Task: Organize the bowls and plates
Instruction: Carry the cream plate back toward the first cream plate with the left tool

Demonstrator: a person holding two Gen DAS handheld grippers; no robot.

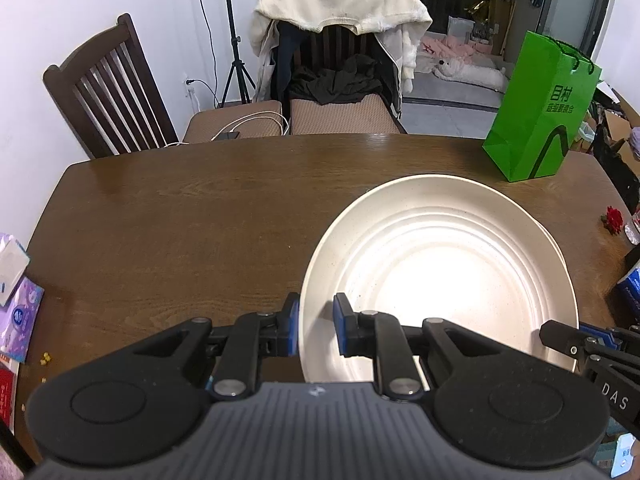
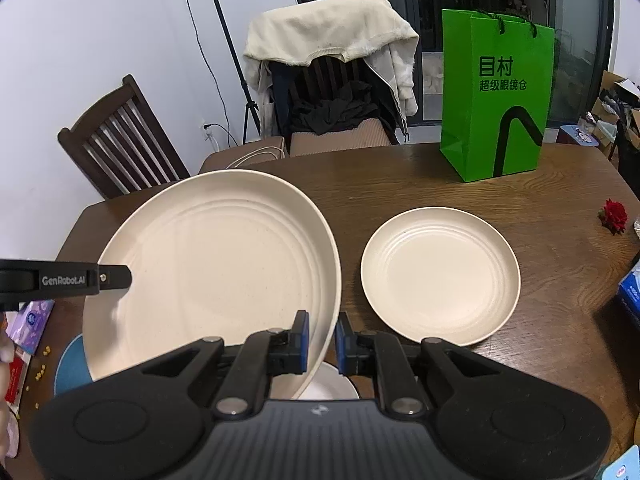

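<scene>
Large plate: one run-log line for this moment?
large cream plate: lifted, tilted | left gripper: shut on left rim | right gripper: shut on right rim | small cream plate: flat on table

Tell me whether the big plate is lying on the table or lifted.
Lifted: the big plate is tilted, both grippers' fingers on its rim.

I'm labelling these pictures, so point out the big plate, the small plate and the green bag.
big plate (image 2: pixel 216 264), right wrist view, on its flat centre.
small plate (image 2: pixel 440 276), right wrist view, on its flat centre.
green bag (image 2: pixel 496 104), right wrist view, on its printed front face.
</scene>
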